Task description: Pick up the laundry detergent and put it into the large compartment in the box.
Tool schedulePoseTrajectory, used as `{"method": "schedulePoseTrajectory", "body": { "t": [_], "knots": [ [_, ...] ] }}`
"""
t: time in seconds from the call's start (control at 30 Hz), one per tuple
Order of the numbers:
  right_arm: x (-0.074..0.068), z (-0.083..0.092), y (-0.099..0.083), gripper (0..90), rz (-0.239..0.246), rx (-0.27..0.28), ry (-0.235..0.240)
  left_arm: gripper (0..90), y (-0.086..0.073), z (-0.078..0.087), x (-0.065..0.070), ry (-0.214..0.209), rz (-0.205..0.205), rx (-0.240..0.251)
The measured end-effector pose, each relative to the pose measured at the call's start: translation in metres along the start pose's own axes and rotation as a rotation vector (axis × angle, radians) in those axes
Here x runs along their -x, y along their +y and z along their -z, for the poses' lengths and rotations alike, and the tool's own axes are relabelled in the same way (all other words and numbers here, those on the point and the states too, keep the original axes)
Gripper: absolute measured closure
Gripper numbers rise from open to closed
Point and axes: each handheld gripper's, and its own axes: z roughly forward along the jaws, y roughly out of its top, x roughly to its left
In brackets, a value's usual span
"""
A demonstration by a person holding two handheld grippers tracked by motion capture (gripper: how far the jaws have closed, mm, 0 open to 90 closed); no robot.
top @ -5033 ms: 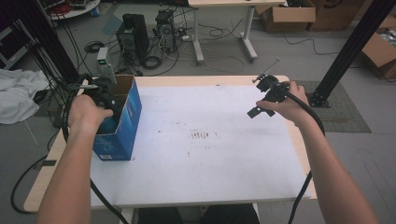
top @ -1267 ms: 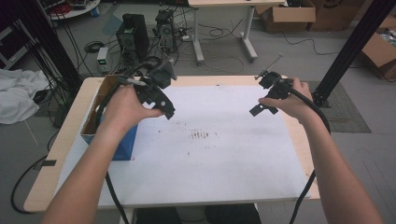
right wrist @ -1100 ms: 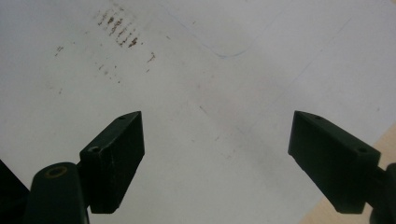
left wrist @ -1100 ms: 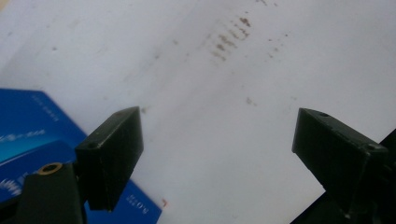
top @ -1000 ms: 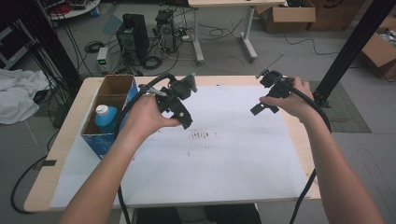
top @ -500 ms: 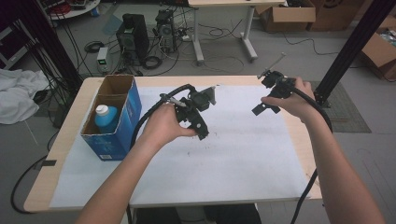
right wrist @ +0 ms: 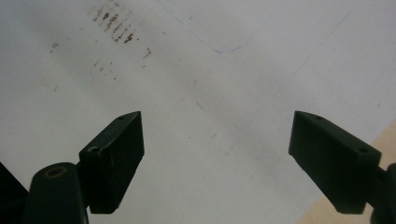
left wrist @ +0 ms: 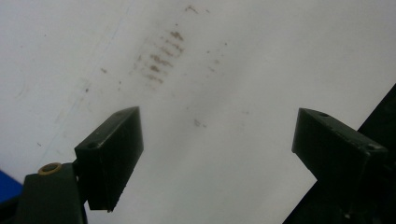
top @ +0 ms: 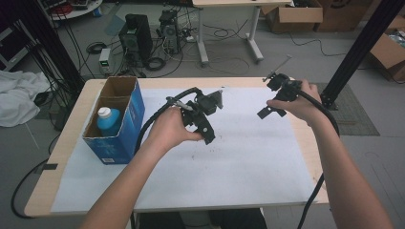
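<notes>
Black hand-held gripper [top: 206, 125] above white sheet [top: 239, 162]

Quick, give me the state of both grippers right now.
Left gripper: open, holding nothing, over the white sheet.
Right gripper: open, holding nothing.

Even, bright overhead light, soft shadows under the jaws; both gripper views are slightly blurred
</notes>
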Motion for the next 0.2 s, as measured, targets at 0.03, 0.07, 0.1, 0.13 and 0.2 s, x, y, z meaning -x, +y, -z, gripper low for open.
{"method": "schedulePoseTrajectory", "body": {
  "t": [0.03, 0.07, 0.1, 0.13, 0.2],
  "knots": [
    [0.0002, 0.0000, -0.0005, 18.0, 0.002, 0.003, 0.000, 17.1, 0.0000, -0.0005, 0.0002, 0.001, 0.001, 0.001],
    [0.0000, 0.0001, -0.0009, 18.0, -0.001, -0.001, -0.003, 17.2, 0.0001, -0.0008, 0.0004, 0.002, -0.001, 0.002],
    [-0.0001, 0.0001, -0.0011, 18.0, -0.004, -0.002, -0.003, 17.1, 0.0002, -0.0011, 0.0006, 0.001, -0.003, 0.002],
    [0.0001, 0.0000, -0.0012, 18.0, -0.002, -0.001, -0.002, 17.0, 0.0002, -0.0015, 0.0008, 0.000, -0.005, 0.003],
    [0.0003, -0.0005, -0.0014, 17.9, 0.000, 0.000, -0.002, 17.0, 0.0004, -0.0020, 0.0008, 0.002, -0.004, 0.000]
  ]
}}
